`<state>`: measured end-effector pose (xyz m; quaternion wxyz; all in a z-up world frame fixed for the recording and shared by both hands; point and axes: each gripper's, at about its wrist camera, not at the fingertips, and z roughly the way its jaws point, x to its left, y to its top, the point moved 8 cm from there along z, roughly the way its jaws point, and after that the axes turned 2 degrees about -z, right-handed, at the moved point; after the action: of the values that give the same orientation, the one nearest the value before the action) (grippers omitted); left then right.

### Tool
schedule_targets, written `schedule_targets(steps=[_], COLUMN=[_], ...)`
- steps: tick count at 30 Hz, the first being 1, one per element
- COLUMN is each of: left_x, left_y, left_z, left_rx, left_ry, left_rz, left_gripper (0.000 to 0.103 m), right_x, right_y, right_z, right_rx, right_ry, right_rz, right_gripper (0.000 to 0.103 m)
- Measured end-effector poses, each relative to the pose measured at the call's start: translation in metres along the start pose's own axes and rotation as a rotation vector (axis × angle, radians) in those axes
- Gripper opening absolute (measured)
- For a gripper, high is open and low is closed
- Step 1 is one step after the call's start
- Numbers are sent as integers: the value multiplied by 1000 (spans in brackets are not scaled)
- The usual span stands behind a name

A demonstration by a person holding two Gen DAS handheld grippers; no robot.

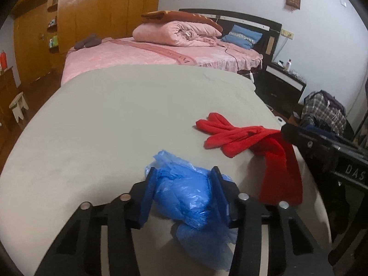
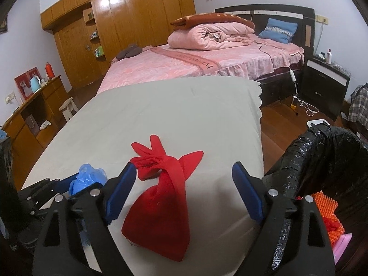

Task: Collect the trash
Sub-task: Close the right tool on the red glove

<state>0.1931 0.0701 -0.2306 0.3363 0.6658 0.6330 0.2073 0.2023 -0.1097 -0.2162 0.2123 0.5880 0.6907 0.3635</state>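
Two grippers over the grey table (image 1: 115,119): at lower centre of the left view the left gripper (image 1: 182,177) is clamped on the blue bag (image 1: 184,197); the right gripper (image 2: 184,172) gapes wide, empty, over the red cloth (image 2: 161,209), bin (image 2: 322,161) at right

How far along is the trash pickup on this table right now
Done: the black-lined bin already holds an orange item and something pink. In hand: the left gripper is closed on the crumpled blue plastic bag, which is not yet lifted off the grey-covered table. Left: that bag has to reach the bin, and the red cloth lies loose between the open right gripper's fingers.
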Motion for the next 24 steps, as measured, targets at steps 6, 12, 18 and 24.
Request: schedule_targets(steps=[6,12,18,24], left_x=[14,39,53,58], left_y=[13,35,41,43], left_z=[-11,-8,-1,2], left_rx=[-63,-98,-105,-101], left_ry=[48,112,149,150], left_rz=[-16,-19,-17,-28], left_gripper=[44,44,44,44], right_x=[6,13,17,13], right_y=[-1,0,8,13], right_z=[2,10,20,35], right_rx=[7,22,26,50], right_ry=[12,25,21,-13], right_rz=[-14,-19,-13,12], right_gripper=[83,84,86,85])
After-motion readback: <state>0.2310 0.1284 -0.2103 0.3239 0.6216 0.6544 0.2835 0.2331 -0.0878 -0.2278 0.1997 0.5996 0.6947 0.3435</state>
